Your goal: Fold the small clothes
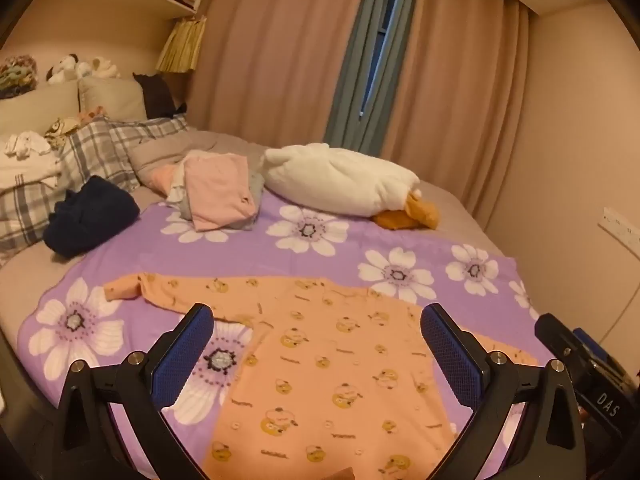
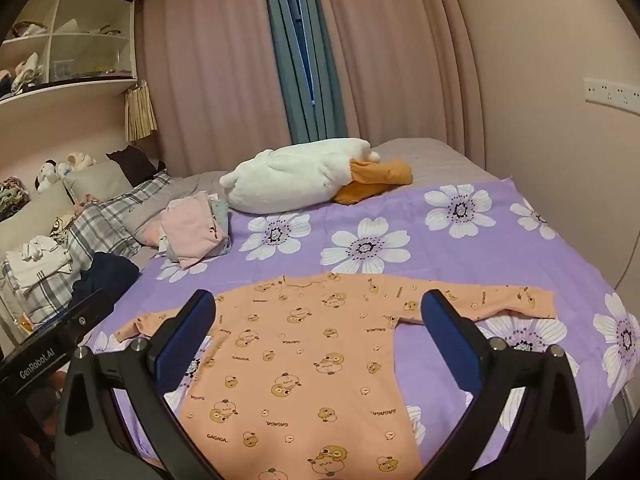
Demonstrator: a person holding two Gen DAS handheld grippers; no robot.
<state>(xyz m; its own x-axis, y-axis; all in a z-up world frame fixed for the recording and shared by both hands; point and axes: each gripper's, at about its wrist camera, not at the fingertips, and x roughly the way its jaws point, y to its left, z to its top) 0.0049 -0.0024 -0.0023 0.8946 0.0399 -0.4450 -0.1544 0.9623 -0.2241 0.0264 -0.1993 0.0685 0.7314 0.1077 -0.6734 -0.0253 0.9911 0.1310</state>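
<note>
left tool (image 1: 316,344) spread wide | orange shirt (image 1: 320,364) flat | purple blanket (image 1: 240,248)

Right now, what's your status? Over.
Left gripper and right gripper open, empty. Orange baby top flat, unfolded. Nothing on it.

Bed (image 2: 424,156) with greyish-beige sheet; purple blanket with white flowers (image 2: 400,220) spread across it; orange long-sleeved baby top with duck print (image 2: 304,344) lying flat on blanket, sleeves out to both sides; stack of folded pink and grey clothes (image 2: 196,232) at blanket's far corner; white duck plush (image 2: 304,184) just beyond; dark navy garment (image 1: 90,216) bunched beside plaid pillows (image 1: 96,152).
</note>
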